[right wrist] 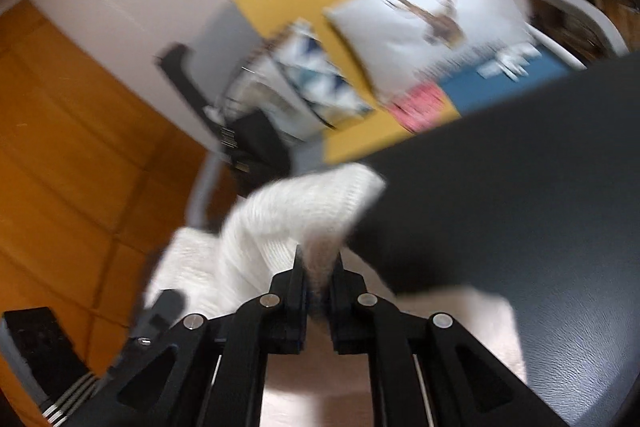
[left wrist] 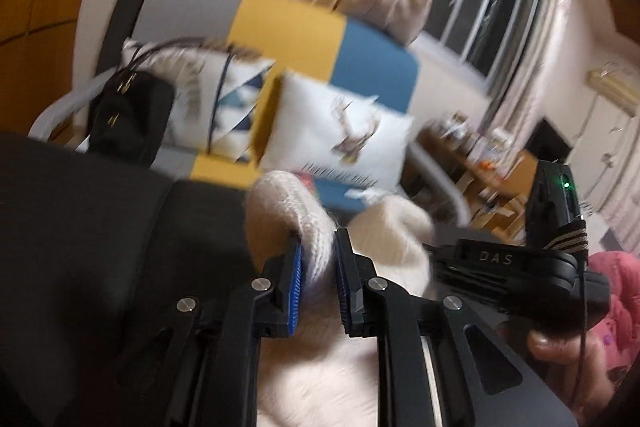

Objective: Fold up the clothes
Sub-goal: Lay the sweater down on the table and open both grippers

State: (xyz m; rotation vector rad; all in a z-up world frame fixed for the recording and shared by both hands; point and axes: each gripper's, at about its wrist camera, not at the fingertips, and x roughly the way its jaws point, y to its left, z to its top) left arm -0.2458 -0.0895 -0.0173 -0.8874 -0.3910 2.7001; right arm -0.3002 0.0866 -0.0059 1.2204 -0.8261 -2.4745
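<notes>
both grippers, left gripper (left wrist: pixel 318 267) and right gripper (right wrist: pixel 318 279), pinch a cream knit garment (left wrist: pixel 304 223) raised above the dark table (right wrist: pixel 520 187); thin bites on bulky knit could slip mid-fold.

A dark, matte table (right wrist: pixel 520 187) carries the work. A cream knitted sweater (right wrist: pixel 280 227) lies partly on it, one ribbed edge lifted off the surface. Beyond its far edge, the frames blur.
</notes>
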